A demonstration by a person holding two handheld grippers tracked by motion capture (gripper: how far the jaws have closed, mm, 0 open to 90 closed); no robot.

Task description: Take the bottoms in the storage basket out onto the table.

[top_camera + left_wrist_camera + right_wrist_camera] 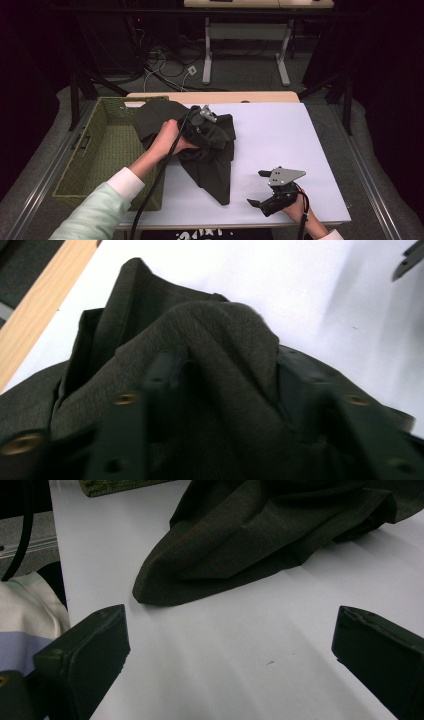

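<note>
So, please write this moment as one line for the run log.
left gripper: over dark garment, fold between parted jaws | right gripper: open, empty, on white table | basket: left

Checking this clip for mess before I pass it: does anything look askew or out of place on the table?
The dark garment lies crumpled, one part draped over the rim of the woven basket and the rest rumpled on the white table. A fold bunches up between the jaws of the left claw. Nothing looks spilled or damaged.
</note>
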